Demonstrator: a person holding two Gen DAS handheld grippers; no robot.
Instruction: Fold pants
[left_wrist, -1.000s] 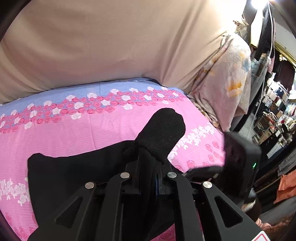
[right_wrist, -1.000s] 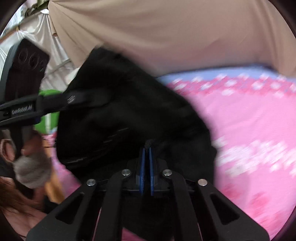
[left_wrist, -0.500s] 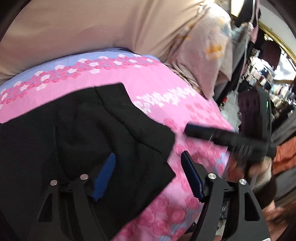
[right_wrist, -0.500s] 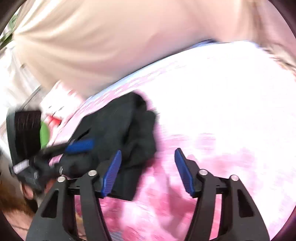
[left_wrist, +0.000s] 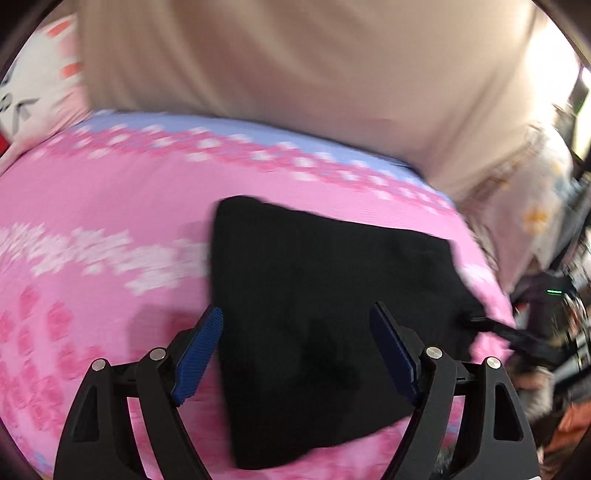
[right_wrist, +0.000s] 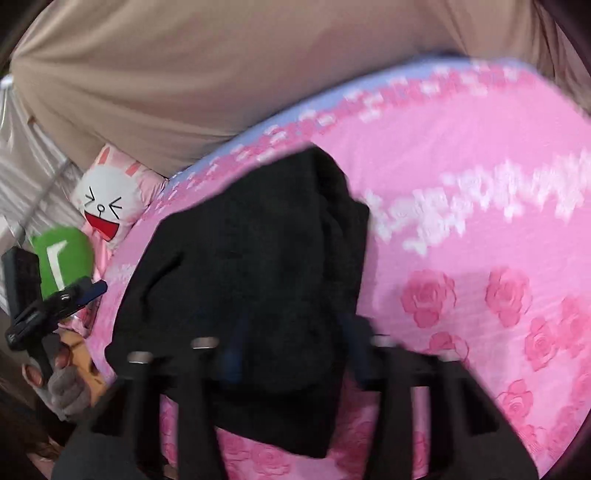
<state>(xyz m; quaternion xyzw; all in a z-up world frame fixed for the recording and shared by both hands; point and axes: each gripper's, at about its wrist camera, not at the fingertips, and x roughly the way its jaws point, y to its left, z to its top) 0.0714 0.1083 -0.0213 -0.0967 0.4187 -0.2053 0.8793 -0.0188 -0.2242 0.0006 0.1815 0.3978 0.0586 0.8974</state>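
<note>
Both tools point down at a slant over a bed covered by a pink sheet printed with roses and white flowers, with a pale blue band along its far edge.

The left tool hangs above the folded black fabric pants. Its jaws have just been opening and now stand wide apart, released. The blue ribbed pads flank the near part of the pants from above and press on nothing. In the right wrist view this tool shows at the left edge, carried by a hand in a grey fingerless glove.

The right tool is smeared by motion blur. Its jaws have just been closing and stand partly closed over the near edge of the pants; whether the pads pinch the cloth or only hover over it I cannot tell. In the left wrist view its dark tip lies at the right corner of the pants.

The pants lie flat in a compact folded stack near the front of the bed.

Behind the bed hangs a beige cloth. A white rabbit-face cushion with a red open mouth sits at the bed's left end, beside a green object with a white mark. No lettering is readable.
</note>
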